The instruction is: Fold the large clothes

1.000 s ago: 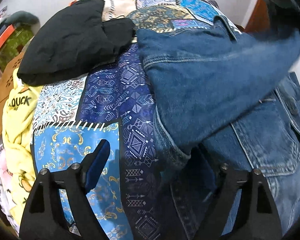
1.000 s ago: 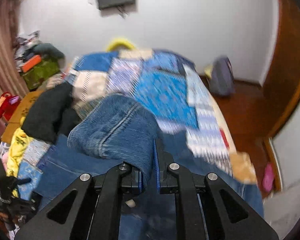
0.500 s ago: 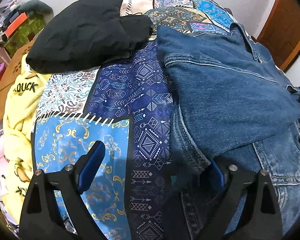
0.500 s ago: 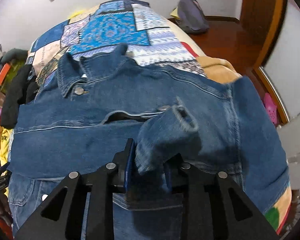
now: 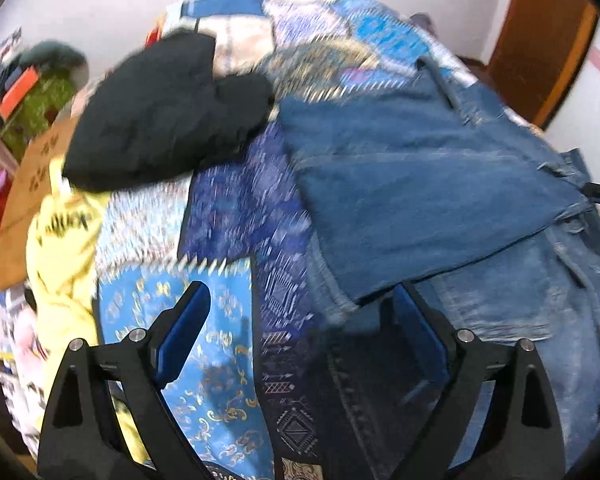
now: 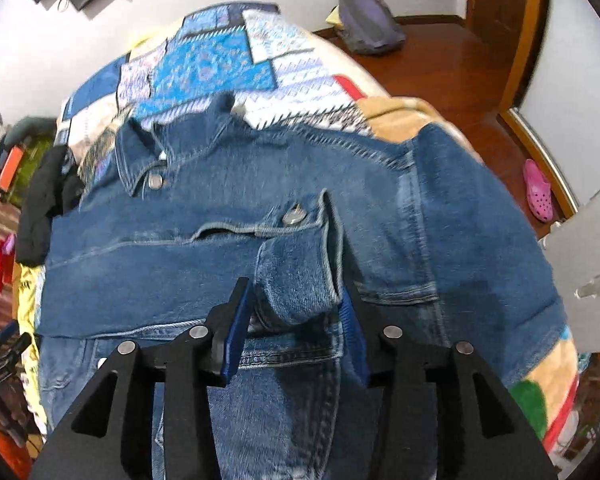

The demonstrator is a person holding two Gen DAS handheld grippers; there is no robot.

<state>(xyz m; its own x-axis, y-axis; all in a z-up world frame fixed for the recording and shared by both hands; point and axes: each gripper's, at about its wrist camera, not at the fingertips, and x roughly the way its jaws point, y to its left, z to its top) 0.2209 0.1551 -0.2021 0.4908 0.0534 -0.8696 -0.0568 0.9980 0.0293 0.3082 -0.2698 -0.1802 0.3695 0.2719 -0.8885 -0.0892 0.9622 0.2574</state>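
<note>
The denim jacket (image 6: 380,208) is lying front-up across the near half of the bed (image 6: 220,56), collar toward the far end, with one sleeve (image 6: 172,264) folded across the chest so that its cuff (image 6: 300,276) is sitting right of the centre line. The right gripper (image 6: 296,320) is straddling that cuff with its jaws parted; the pads are flanking the denim without pinching it, so the cuff is resting under its own weight. To do this step well, the gripper should be lifting straight away from the cloth (any sideways drag would pull the sleeve off its line), and the cuff, which is bulging a little, is probably wanting a light press flat.

The left gripper (image 5: 300,340) is hovering spread wide and empty over the jacket's left edge, where the sleeve fold (image 5: 420,200) is meeting the patterned bedspread. It looks well placed to pin that fold.

Outward from the jacket, a black garment (image 5: 164,108) is lying on the far left of the bed and a yellow garment (image 5: 60,248) is draped along the left edge, both apart from the denim.
</note>
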